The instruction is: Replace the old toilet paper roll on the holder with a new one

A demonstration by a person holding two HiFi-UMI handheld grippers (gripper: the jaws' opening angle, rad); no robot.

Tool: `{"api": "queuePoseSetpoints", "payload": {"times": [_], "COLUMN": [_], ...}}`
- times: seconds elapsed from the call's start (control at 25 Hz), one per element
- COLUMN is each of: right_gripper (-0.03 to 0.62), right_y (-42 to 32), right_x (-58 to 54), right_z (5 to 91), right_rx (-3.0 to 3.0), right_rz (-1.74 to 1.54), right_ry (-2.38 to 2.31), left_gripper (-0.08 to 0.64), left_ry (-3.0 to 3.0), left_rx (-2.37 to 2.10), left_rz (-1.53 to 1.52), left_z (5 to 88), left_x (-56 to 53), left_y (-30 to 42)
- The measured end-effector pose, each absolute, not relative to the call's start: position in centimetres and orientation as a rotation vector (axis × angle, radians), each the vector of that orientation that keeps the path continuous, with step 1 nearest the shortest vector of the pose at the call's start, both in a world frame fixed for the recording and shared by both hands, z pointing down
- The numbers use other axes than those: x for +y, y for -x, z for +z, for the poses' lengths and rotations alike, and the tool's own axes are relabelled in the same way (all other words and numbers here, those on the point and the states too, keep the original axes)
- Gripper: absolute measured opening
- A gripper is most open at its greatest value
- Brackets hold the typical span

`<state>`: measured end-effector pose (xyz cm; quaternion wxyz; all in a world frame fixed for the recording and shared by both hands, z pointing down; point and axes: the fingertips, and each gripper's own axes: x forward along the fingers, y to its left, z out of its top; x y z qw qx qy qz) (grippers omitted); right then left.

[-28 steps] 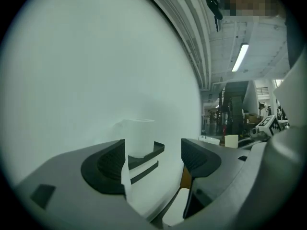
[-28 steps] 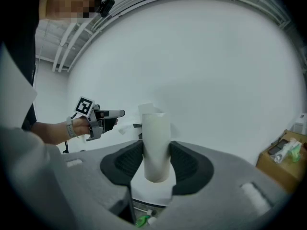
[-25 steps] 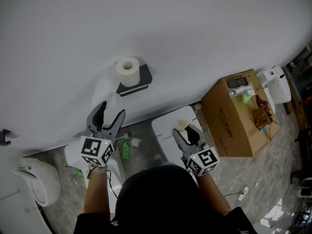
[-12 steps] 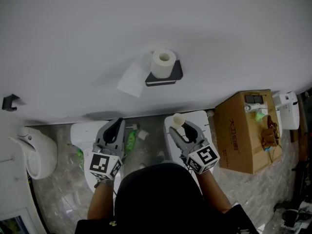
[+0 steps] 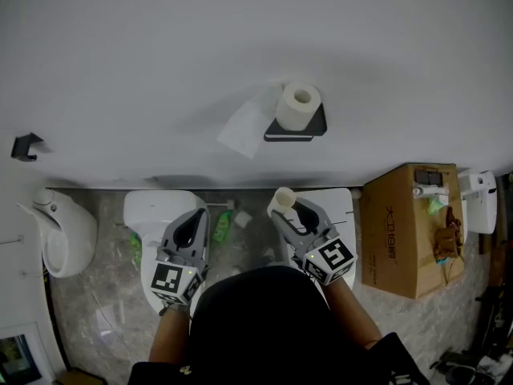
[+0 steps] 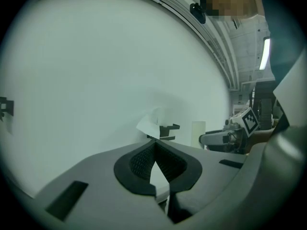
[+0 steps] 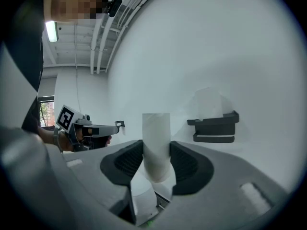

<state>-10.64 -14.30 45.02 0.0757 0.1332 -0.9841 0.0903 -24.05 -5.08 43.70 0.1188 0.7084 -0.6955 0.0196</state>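
A white wall (image 5: pixel 240 30) fills most of the head view, with grey marbled floor (image 5: pixel 104 311) along its foot. A cardboard box (image 5: pixel 401 231) stands on the floor at the right, and a white toilet (image 5: pixel 156 211) sits lower left, partly behind the left tool (image 5: pixel 195 216). That tool's jaws are pressed together with nothing between them. The right tool (image 5: pixel 288 209) points towards the wall and grips a bare roll core (image 5: pixel 282 199), which stands upright between its pads. The black holder (image 5: pixel 298 128) is fixed to the wall above the right tool, well apart from it. It carries a full toilet paper roll (image 5: pixel 298 105), from which a loose sheet (image 5: pixel 247 128) hangs to the left. A green bottle (image 5: pixel 222 224) lies on the floor between the two tools.
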Motion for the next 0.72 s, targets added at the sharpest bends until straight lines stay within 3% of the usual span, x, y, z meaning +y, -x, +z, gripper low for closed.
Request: {"api": "queuePoseSetpoints", "payload": {"times": [0.72], "right_gripper": [0.173], "right_y": [12.8], "right_x": [-13.4], "right_z": [45.1], "right_rx": [-2.924], "right_rz": [0.14], "right_ry": [-0.372], "left_gripper": [0.015], "left_ry": [-2.09], "left_rx": [-2.032], "left_rz": [0.059], "left_z": [45.1], "left_x": [-4.0], "left_y": [25.6]}}
